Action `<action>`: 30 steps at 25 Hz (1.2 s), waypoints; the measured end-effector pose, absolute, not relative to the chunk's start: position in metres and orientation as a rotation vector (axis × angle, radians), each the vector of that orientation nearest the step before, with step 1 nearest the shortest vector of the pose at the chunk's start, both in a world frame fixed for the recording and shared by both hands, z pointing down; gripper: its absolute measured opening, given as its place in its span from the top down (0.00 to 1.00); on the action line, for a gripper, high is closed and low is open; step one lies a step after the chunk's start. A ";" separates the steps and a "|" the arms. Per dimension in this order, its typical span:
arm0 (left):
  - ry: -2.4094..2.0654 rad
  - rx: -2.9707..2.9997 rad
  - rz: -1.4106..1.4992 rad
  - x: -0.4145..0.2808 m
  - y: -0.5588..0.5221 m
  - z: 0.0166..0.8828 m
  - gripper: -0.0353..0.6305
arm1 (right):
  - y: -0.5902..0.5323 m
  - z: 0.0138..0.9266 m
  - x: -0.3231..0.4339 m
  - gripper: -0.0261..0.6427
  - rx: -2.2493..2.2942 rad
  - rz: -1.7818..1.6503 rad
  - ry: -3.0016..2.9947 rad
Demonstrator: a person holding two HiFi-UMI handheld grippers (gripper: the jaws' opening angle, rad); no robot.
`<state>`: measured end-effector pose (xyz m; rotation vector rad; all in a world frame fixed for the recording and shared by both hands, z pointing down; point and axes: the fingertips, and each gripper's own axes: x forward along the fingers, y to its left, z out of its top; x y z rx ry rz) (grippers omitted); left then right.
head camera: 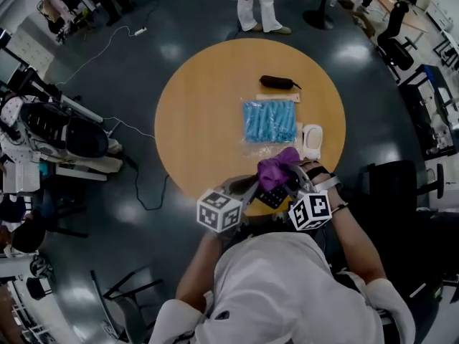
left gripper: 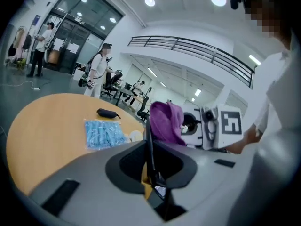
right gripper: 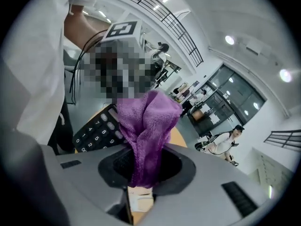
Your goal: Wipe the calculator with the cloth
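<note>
- Surface [head camera: 208,120]: a round, wood-coloured top standing on a dark, glossy floor. The loose items sit on its right half, and both claws are held at its near edge.
- Left claw [left gripper: 151,166]: its jaws are closed onto the calculator, which shows here edge-on as a thin dark plate rising between them. Its marker cube [head camera: 219,210] appears in the head view just off the near edge of the surface.
- Right claw [right gripper: 141,171]: its jaws are clamped on the lower end of the cloth, which rises from between them in a bunched fold. Its marker cube [head camera: 310,211] sits just beside the left one.
- Blue packet [head camera: 269,120]: a clear bag of blue pieces lying flat near the middle of the surface, beyond the claws.
- Cloth [head camera: 277,169]: purple and crumpled, held up off the surface. In the head view it covers the far end of the calculator, and in the right gripper view it overlaps the edge of the keypad.
- Calculator [right gripper: 96,131]: black with pale number keys, held tilted in the air between the two claws, above the near edge of the surface.
- Black pouch [head camera: 278,82]: slim and dark, lying beyond the blue packet and apart from it.
- White object [head camera: 312,140]: small and rounded, just beside the right edge of the blue packet; its kind cannot be made out.
</note>
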<state>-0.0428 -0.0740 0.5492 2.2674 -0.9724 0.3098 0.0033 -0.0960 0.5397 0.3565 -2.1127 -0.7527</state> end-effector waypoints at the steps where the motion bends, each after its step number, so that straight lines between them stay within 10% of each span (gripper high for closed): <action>1: -0.987 2.253 0.284 -0.044 -0.074 0.547 0.87 | -0.091 0.544 0.001 0.83 0.344 -0.759 -2.106; 10: -1.132 2.216 0.240 -0.089 -0.083 0.542 0.87 | -0.017 0.619 0.043 0.83 0.120 -0.610 -2.064; 18: -1.058 2.642 1.025 -0.062 -0.058 0.566 0.87 | -0.056 0.512 0.012 0.83 0.254 -0.869 -2.157; 30: -1.025 2.749 0.651 -0.055 -0.047 0.516 0.88 | -0.073 0.493 -0.019 0.83 0.187 -1.177 -1.943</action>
